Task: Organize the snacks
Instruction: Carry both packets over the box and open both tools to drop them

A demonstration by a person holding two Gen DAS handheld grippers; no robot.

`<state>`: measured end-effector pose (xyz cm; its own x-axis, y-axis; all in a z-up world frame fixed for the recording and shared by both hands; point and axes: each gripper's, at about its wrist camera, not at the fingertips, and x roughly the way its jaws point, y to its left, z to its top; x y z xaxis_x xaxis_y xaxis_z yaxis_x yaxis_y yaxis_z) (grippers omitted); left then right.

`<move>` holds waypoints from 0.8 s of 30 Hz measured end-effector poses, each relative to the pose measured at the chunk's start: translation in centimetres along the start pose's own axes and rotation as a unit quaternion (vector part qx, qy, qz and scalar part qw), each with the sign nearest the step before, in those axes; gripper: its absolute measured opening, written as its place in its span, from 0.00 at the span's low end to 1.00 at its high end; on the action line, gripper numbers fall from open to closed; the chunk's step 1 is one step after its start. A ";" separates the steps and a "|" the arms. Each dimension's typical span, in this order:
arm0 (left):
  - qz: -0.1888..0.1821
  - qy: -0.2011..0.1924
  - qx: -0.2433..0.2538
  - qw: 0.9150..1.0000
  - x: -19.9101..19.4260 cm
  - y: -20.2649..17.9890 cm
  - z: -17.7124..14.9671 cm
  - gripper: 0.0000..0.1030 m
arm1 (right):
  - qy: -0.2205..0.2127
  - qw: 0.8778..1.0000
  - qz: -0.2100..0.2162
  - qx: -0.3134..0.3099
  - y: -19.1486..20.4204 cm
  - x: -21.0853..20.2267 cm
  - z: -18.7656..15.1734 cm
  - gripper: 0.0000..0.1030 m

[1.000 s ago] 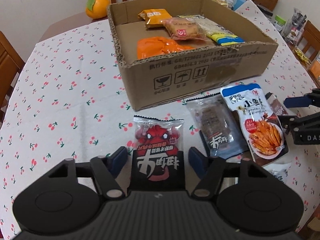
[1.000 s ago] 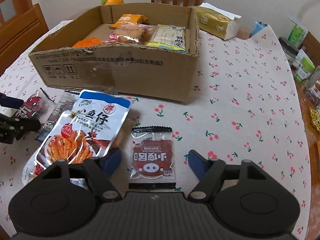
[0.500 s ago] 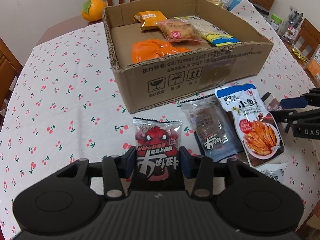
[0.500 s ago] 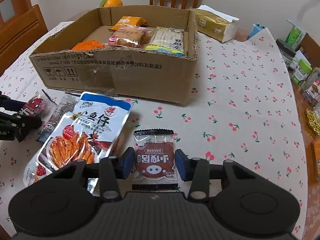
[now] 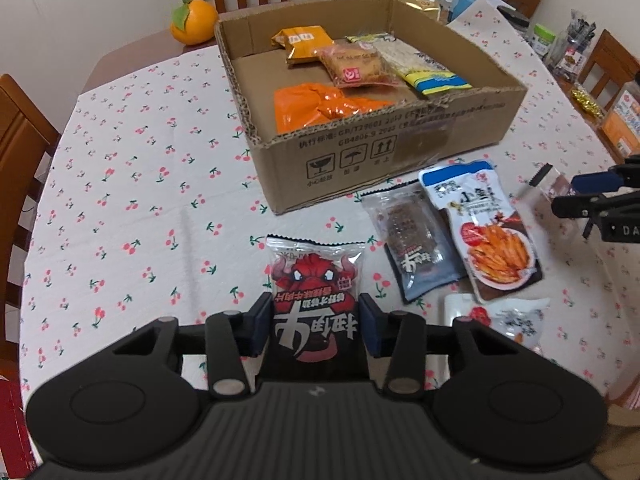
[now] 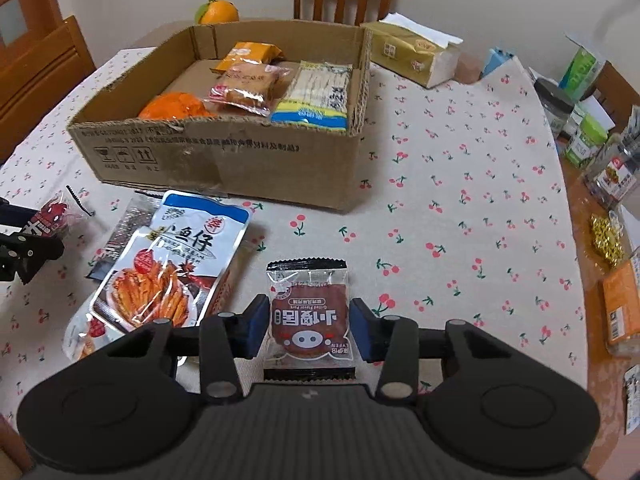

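In box: four snack packets lie inside the cardboard box (image 5: pixel 384 148).
Left hand-held gripper (image 5: pixel 316 322): clamped on red bull packet (image 5: pixel 314 280).
Right hand-held gripper (image 6: pixel 307 330): clamped on pig packet (image 6: pixel 307 312).
Left out: fish pouch (image 5: pixel 478 228), dark clear packet (image 5: pixel 416 244), near the surface's front edge.

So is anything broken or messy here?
Nothing spilled. The cardboard box has ragged, torn rims and a scuffed front wall. Beside it, the fish snack pouch lies crooked across other packets instead of flat on the tablecloth.
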<state>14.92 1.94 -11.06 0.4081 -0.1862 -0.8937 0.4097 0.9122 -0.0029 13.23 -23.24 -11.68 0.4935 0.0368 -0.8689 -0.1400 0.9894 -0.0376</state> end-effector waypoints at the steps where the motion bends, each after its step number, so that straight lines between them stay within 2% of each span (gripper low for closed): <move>1: -0.004 0.000 0.001 1.000 -0.6 0.0 0.1 0.42 | 0.000 1.000 0.002 -0.003 0.0 -0.3 0.1 0.47; 8: -0.017 -0.019 0.017 1.000 -4.4 -0.5 1.7 0.42 | -0.016 0.999 0.023 -0.028 0.4 -2.8 1.3 0.48; 15: -0.025 -0.056 0.025 0.998 -6.4 -0.9 5.7 0.43 | -0.041 0.997 0.043 -0.056 1.1 -4.7 3.1 0.48; 20: -0.025 -0.084 0.025 0.996 -5.9 -0.7 9.8 0.43 | -0.065 0.994 0.050 -0.070 1.4 -5.5 4.5 0.48; 24: -0.016 -0.099 0.013 0.995 -3.6 0.1 13.5 0.43 | -0.078 0.993 0.051 -0.073 1.5 -5.6 5.5 0.48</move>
<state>24.47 -2.26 -1.85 0.5462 -0.2863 -0.7872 0.4456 0.8951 -0.0163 14.96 -21.16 -4.12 0.5953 0.1675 -0.7858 -0.3134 0.9490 -0.0352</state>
